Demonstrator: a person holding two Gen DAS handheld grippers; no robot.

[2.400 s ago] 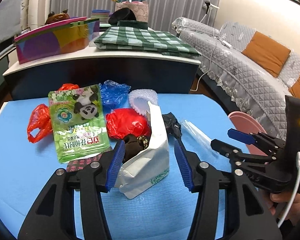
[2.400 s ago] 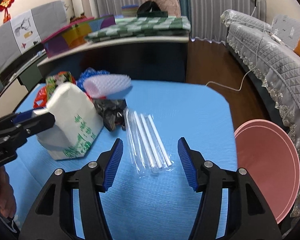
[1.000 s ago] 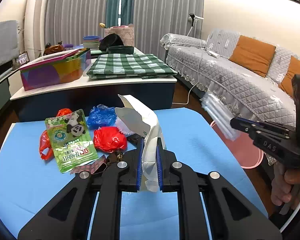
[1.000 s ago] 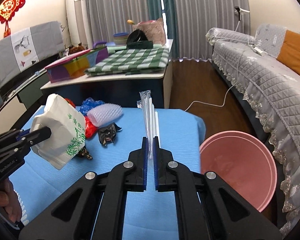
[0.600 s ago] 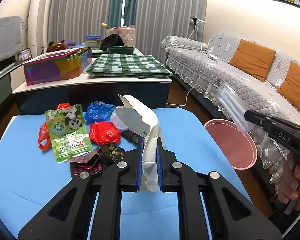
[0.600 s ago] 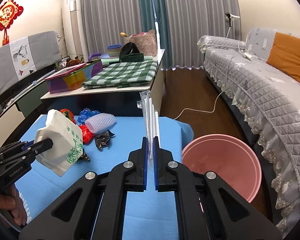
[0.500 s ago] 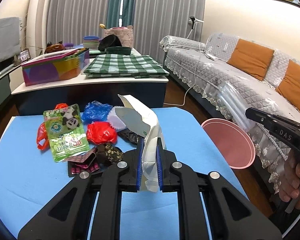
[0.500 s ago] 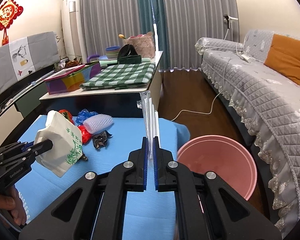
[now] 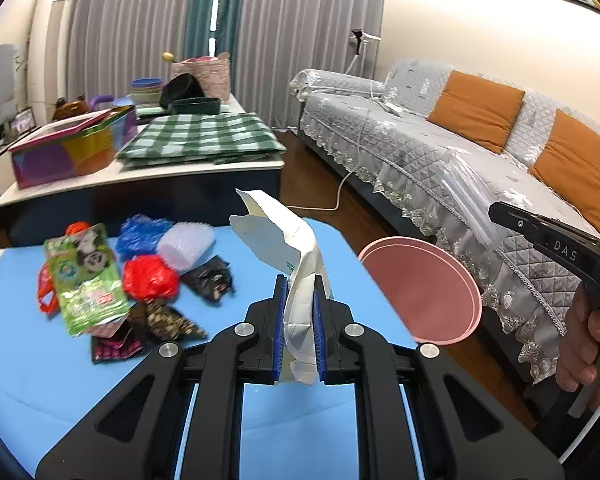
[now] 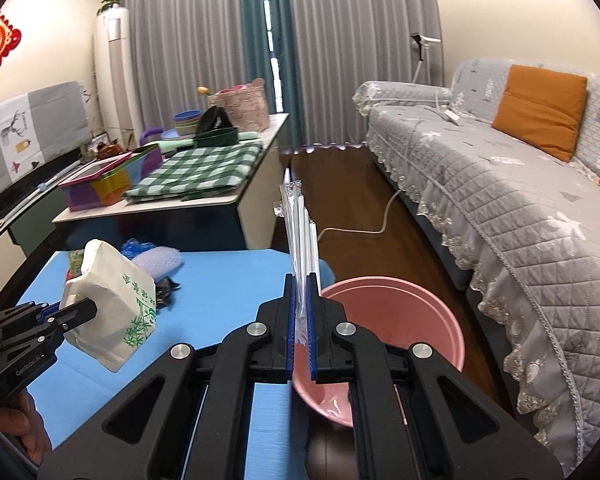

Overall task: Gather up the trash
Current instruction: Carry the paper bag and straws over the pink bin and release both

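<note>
Both tools are matte black plastic. The left gripper (image 9: 297,330) has blue ribbed pads and round silver screws on its linkage arms; the right gripper (image 10: 300,330) matches it, with white lettering along one side (it reads "DAS"). Bare-skinned fingers (image 9: 580,340) wrap its handle beside a white cable (image 9: 592,432).

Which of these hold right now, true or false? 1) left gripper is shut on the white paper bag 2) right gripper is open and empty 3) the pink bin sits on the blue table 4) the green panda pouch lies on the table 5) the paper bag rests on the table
1) True: the left gripper is clamped on the white paper bag.
2) False: the right gripper is shut on the clear straw packet.
3) False: the pink bin stands beside the blue table, off its edge.
4) True: the green panda pouch lies there among other trash.
5) False: the bag is held up, clear of the table.
</note>
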